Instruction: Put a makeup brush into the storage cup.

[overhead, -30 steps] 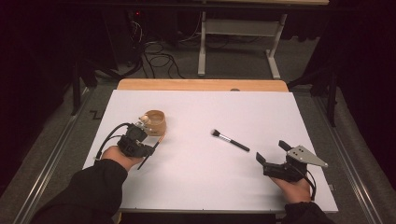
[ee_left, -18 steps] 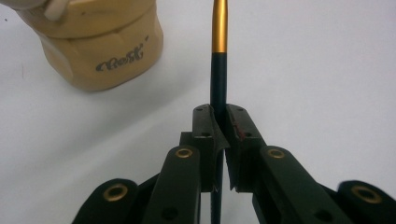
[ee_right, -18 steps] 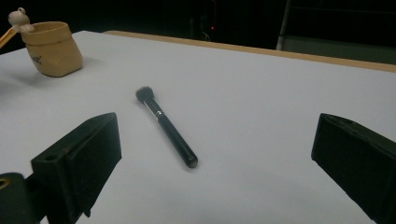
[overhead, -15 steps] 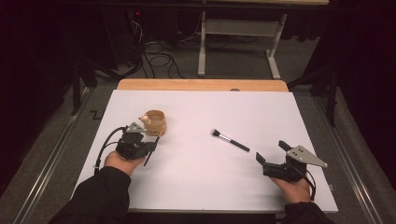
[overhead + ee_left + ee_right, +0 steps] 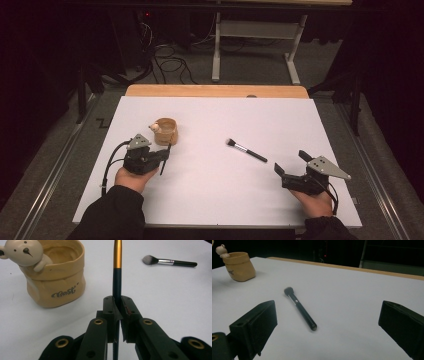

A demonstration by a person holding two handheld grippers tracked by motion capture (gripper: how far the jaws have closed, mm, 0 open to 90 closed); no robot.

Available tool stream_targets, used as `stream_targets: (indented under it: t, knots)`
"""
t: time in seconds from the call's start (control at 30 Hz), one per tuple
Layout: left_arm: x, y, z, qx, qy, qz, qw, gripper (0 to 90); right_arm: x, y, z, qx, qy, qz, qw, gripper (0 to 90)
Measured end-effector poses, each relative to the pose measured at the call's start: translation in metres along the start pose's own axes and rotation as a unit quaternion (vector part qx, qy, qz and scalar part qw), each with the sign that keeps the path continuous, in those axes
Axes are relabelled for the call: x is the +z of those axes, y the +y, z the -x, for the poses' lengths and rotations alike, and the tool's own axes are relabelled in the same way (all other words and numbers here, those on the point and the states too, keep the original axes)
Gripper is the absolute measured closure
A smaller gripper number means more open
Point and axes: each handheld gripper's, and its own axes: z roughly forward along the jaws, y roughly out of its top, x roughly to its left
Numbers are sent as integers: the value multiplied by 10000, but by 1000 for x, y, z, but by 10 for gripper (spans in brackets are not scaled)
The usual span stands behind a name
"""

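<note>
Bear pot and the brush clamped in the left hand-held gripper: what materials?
Bear pot: looks like glazed ceramic or resin, tan with a soft sheen, moulded like a wrinkled sack, with printed lettering. Clamped brush: dark handle, smooth like lacquered wood or plastic, with a shiny gold band, likely metal. Left hand-held gripper: matte black jaws, probably plastic.

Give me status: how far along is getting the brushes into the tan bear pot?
Done: nothing shows inside the tan sack-shaped pot with a bear figure yet. In hand: the left gripper is shut on a slim dark brush handle with a gold band, beside the pot. Left: drop that in, then fetch the black makeup brush with a silver ferrule lying on the white table; the right gripper is open, facing it.
</note>
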Motion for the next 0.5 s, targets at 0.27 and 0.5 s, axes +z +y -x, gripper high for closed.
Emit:
stream_targets:
  t: [0.27, 0.5]
  knots:
    - [-3, -7, 0, 75, -172, 469, 9987, 832, 0, 0, -2, -20, -2, 0, 10000, 25]
    - [-6, -9, -1, 73, -225, 897, 9957, 832, 2, -1, -2, -68, -14, -7, 10000, 26]
